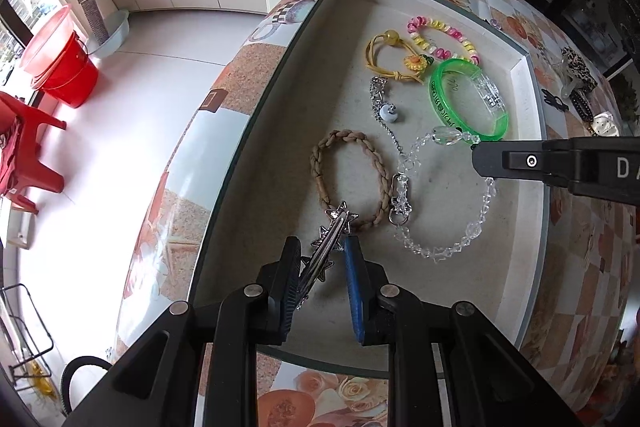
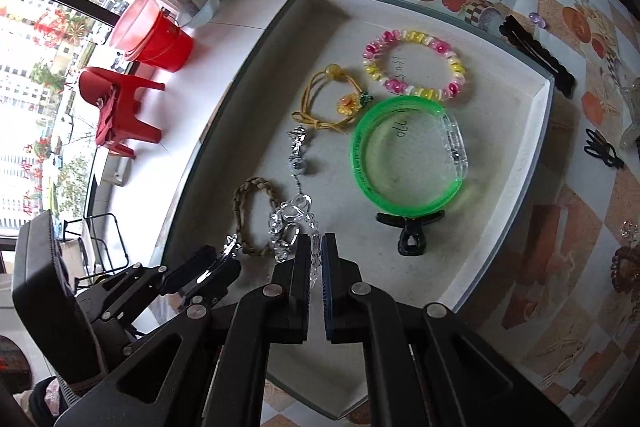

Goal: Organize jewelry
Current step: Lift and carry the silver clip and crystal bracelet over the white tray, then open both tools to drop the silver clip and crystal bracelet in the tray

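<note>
The left gripper [image 1: 322,269] grips a silver star hair clip [image 1: 328,245], the braided bracelet [image 1: 350,181] just ahead. The right gripper [image 2: 317,269] is clenched on the clear bead bracelet [image 2: 313,273], the green bangle [image 2: 404,163] ahead to its right.

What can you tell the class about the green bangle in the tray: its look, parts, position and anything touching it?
The green bangle is a translucent, plastic-looking ring with a clear, ridged block set into one side and dark lettering along its outer wall. It lies flat on the tray floor. Handwritten marks on the tray show through the ring. A black claw clip sits against its near edge, and the pink-and-yellow bead bracelet lies just beyond it.
</note>
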Tool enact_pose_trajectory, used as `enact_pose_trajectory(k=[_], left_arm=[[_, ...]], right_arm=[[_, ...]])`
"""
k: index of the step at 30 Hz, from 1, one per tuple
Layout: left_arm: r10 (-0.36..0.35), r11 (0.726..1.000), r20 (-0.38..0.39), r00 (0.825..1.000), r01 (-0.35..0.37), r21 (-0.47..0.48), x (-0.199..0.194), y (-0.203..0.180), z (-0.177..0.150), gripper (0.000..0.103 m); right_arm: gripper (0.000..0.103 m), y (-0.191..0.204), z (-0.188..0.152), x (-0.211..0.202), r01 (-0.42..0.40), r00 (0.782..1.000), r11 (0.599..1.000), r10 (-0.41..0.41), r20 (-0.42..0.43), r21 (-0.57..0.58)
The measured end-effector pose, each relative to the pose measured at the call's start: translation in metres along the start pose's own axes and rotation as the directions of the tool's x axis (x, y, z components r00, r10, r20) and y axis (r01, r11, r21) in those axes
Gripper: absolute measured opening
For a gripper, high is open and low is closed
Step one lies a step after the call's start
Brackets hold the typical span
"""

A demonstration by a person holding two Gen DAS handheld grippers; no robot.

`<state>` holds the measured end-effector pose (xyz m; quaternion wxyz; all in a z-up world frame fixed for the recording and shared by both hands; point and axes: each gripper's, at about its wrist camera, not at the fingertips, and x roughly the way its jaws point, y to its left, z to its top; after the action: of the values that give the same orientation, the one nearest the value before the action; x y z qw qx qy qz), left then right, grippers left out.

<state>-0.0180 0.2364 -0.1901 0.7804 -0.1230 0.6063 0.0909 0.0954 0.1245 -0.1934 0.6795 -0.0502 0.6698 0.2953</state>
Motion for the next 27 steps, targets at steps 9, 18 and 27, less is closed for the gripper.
enact_pose_trajectory(k=[9,18,27], left_arm=[[0.046,0.998,-0.006,0.999,-0.046,0.047,0.006,-0.013,0.001,0.026],[0.079,0.994,0.004,0.997,-0.079,0.071,0.003,-0.019,0.004,0.026],[0.094,0.992,0.012,0.996,-0.094,0.082,-0.001,-0.025,0.007,0.027]], right_arm=[[0.006,-0.016,0.001,0.019,0.042,0.999,0.999,-0.041,-0.029,0.031],[0.008,-0.012,0.0,0.021,0.058,0.997,0.998,-0.057,-0.047,0.033],[0.054,-0.011,-0.004,-0.018,0.064,0.998,0.997,-0.065,0.025,0.049]])
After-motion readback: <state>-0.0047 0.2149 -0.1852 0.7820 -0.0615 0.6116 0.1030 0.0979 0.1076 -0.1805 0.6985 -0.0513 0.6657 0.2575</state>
